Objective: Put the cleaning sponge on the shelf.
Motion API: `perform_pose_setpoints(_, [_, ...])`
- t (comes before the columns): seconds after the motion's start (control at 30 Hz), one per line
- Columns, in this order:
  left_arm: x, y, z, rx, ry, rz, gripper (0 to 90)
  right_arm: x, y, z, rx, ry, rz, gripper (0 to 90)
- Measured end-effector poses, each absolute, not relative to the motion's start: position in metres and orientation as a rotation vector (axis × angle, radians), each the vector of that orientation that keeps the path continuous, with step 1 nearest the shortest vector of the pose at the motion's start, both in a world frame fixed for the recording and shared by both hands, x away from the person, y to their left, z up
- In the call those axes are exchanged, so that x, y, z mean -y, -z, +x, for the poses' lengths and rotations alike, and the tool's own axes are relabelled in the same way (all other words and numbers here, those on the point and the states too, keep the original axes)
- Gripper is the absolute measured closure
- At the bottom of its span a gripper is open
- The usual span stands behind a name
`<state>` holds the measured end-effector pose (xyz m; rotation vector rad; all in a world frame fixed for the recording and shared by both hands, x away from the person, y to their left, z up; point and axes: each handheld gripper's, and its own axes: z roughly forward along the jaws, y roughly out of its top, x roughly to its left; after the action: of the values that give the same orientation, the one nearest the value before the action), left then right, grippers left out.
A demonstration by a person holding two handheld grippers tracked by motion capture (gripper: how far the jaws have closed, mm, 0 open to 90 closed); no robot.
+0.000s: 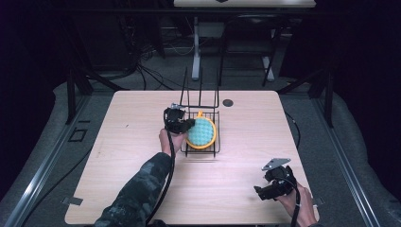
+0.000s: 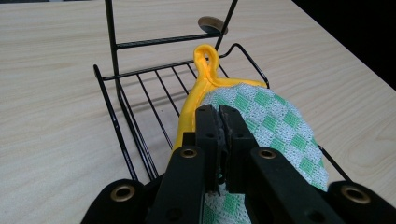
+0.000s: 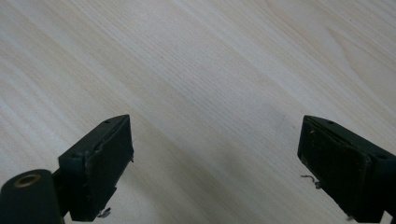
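Left gripper view, left tool (image 2: 219,116) pinching pot holder (image 2: 275,126) edge, over wire rack (image 2: 130,121)

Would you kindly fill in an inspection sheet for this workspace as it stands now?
Surface: light wooden table, with a dark round cap.
Job's things: green checked pot holder with yellow rim, over black wire rack.
Clutter: nothing seen.
Grippers: left gripper shut on the pot holder; right gripper open over bare wood.
Cables: a black cable trails from the left gripper.
Surroundings: dark; table legs and floor wires behind.
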<state>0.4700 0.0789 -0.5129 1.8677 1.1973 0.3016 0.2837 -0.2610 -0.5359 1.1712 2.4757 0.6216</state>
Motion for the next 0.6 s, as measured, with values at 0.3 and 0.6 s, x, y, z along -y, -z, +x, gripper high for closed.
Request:
perform_pose_setpoints(0.3, [-0.0763,0.5159,0.4713,-1.214,-0.317,1.878,87.3,0.2616,0.5351,0.2831,-2.474,-0.629,1.180,9.9])
perform_pose_setpoints(0.6, [-0.0715,0.5207,0.4710,-1.236,-0.309,1.913,87.4,0.2597,0.5355,0.2825,-2.471,-0.630,1.175,10.0])
